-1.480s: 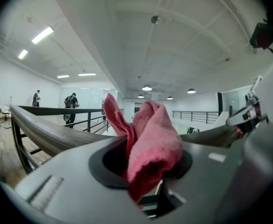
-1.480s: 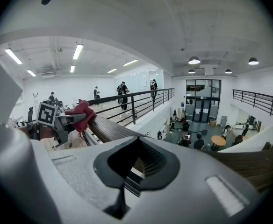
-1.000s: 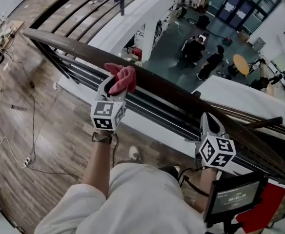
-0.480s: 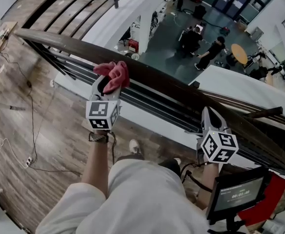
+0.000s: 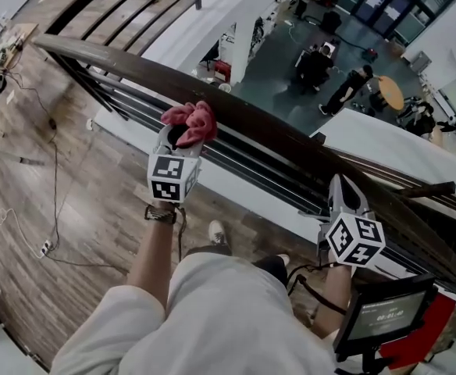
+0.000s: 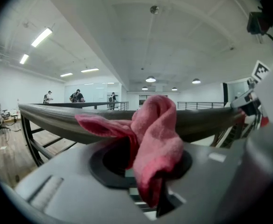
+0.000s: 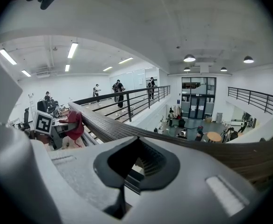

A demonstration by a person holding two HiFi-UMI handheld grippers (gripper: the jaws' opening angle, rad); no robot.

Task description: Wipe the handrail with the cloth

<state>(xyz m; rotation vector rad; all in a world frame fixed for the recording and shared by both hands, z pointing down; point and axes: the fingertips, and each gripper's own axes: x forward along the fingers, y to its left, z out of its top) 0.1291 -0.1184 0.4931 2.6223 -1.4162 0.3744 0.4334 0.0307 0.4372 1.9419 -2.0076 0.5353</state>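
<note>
pink cloth (image 5: 190, 121) bunched on top of the dark wooden handrail (image 5: 275, 129), clenched in left tongs (image 5: 177, 139). shifted only slightly along the rail over the last second; wiping stroke probably under way, with much rail left to cover. right tongs (image 5: 340, 187) clenched on nothing, just beside the rail.

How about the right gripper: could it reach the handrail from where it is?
Probably yes: the right gripper, jaws shut and empty, sits right by the handrail with nothing visible between them.
</note>
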